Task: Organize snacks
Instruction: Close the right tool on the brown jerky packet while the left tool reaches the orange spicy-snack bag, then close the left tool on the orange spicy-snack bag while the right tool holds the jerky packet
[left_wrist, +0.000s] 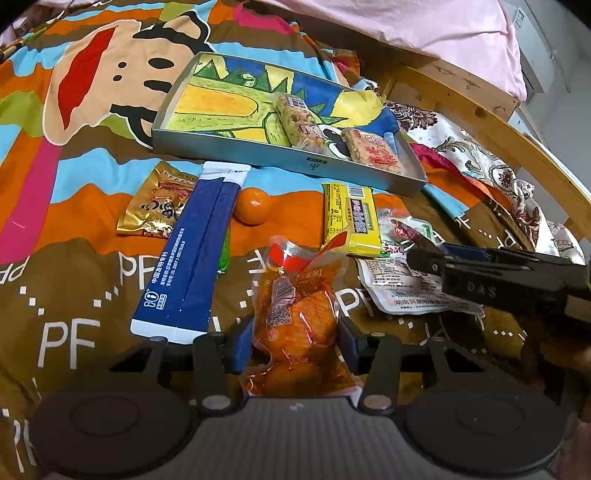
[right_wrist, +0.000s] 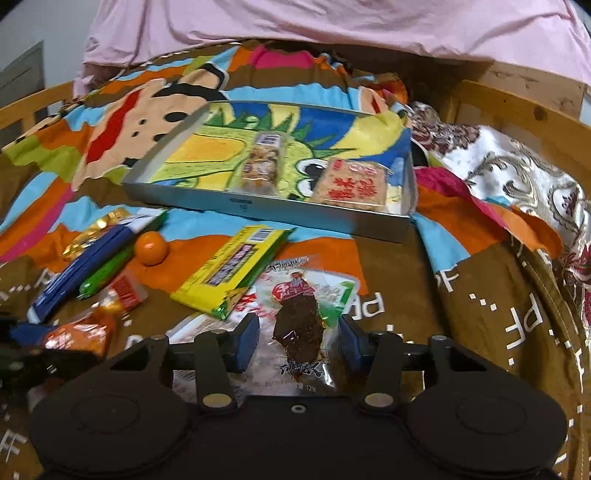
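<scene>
- With both pouches soft and crinkly, your left hand-held gripper (left_wrist: 295, 341) pinches the orange pouch (left_wrist: 297, 314) low in the frame's centre, on the bed.
- Your right hand-held gripper (right_wrist: 298, 339) brackets the clear pouch (right_wrist: 301, 325) with dark meat inside; whether its pads press the film, you cannot tell.
- Both pouches look light, slick and floppy, so grip the filled middle, not the flat sealed edge.
- The tray (left_wrist: 236, 149) sits in the upper middle, holding two bars (left_wrist: 299, 120).
- Carry them low; film slides easily.
</scene>
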